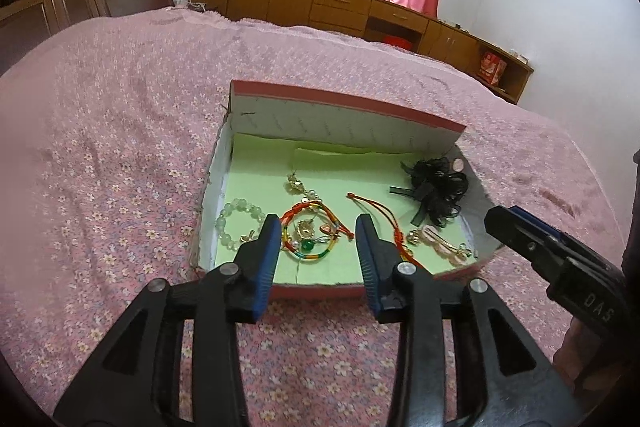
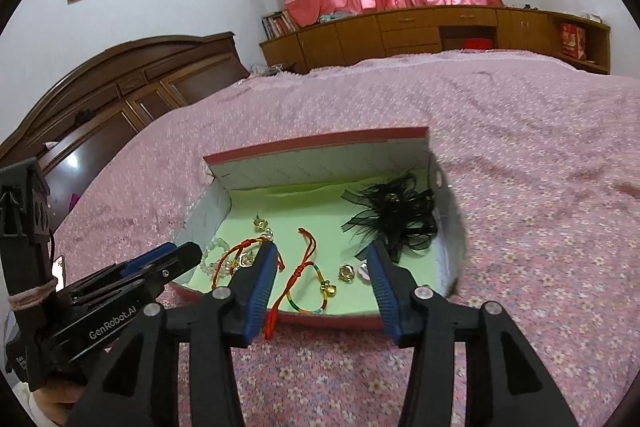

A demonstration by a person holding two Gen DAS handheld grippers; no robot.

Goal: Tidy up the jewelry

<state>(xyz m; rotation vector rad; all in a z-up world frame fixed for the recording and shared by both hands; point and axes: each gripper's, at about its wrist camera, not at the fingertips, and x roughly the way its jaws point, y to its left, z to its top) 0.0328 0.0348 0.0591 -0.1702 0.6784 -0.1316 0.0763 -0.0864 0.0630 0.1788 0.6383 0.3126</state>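
A shallow red box [image 1: 320,291] with a green lining lies on the bed and holds jewelry. In it are a pale green bead bracelet [image 1: 236,217], a rainbow cord bracelet [image 1: 310,233] with gold charms, a red cord bracelet [image 1: 384,215], a pink hair clip [image 1: 438,242] and a black ribbon hair piece [image 1: 434,193]. My left gripper [image 1: 318,227] is open and empty above the box's near edge. My right gripper [image 2: 322,257] is open and empty over the box's right half [image 2: 332,321]. The red cord's tail [image 2: 274,319] hangs over the near rim.
The pink floral bedspread [image 1: 120,187] surrounds the box. A dark wooden headboard [image 2: 120,87] stands at the left. Wooden cabinets [image 2: 440,27] line the far wall under pink curtains. The other gripper shows at each view's edge [image 1: 552,255].
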